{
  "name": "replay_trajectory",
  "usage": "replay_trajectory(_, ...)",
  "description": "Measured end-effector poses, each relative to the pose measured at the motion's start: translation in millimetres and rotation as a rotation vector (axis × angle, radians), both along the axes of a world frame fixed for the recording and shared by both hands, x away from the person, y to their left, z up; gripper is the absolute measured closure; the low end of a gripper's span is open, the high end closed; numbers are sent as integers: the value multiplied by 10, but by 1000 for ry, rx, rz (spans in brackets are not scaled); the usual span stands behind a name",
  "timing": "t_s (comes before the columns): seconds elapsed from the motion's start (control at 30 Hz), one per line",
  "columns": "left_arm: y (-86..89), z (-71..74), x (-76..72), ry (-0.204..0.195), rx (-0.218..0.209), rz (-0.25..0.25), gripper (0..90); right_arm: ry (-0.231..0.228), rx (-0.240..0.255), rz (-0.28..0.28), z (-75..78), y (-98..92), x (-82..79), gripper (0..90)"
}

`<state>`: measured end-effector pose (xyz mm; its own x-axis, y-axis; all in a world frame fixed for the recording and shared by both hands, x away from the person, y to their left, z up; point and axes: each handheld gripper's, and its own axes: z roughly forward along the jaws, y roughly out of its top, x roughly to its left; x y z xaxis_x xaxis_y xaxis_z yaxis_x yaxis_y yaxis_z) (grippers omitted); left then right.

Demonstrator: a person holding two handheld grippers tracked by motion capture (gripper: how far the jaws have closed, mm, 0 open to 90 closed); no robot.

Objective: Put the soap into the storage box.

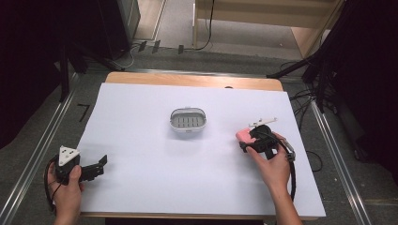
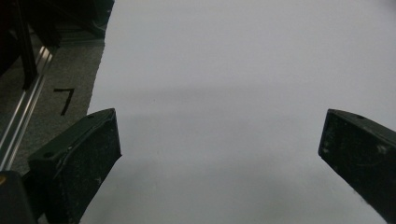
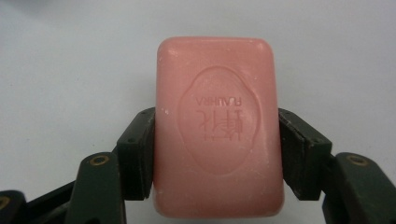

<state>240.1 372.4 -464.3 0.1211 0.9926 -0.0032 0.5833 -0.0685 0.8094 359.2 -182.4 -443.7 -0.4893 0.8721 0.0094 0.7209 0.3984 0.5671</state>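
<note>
Pink soap bar sits clamped between the 2 black jaws of the right gripper, 1 jaw pressed on each long side. Top face has an embossed oval with raised lettering, upside down in the right gripper view; reads roughly "RUAIHRA" over 2 or 3 larger characters I can't make out. Bar has rounded corners and faint white scuffs.

In the high view the soap bar is at the right-middle of the white sheet, at the tip of the right gripper, held by the right hand. Whether the bar touches the sheet or is lifted: can't tell.

Grey-white slotted soap dish is near the sheet's centre, apart from the soap, to its left and a bit farther back.

Left gripper is at the near-left corner of the sheet, in the left hand, grey 3-cornered plate on top. Jaws spread wide with nothing between, just bare sheet.

Black "7" mark on the grey floor left of the sheet, next to a metal rail. Same "7" mark in the high view.
</note>
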Motion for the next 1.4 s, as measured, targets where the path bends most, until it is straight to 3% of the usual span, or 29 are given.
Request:
replay_trajectory(0.13, 1, 1, -2, 0, 1, -2, 0, -1, 8, 26, 44, 21, 26, 387)
replay_trajectory(0.43, -6, 2, -4, 0, 7, 1, 0, -33, 22, 140, 150, 131, 91, 387)
replay_trajectory(0.57, -7, 0, -2, -2, 8, 0, 0, -51, -9, 204, 158, 187, 115, 387)
replay_trajectory(0.97, -8, 0, -3, -2, 7, 0, 0, -80, 5, 333, 251, 330, 202, 387)
replay_trajectory(1.4, -10, 0, -3, -1, 7, 0, 0, -99, 41, 419, 365, 497, 287, 387)
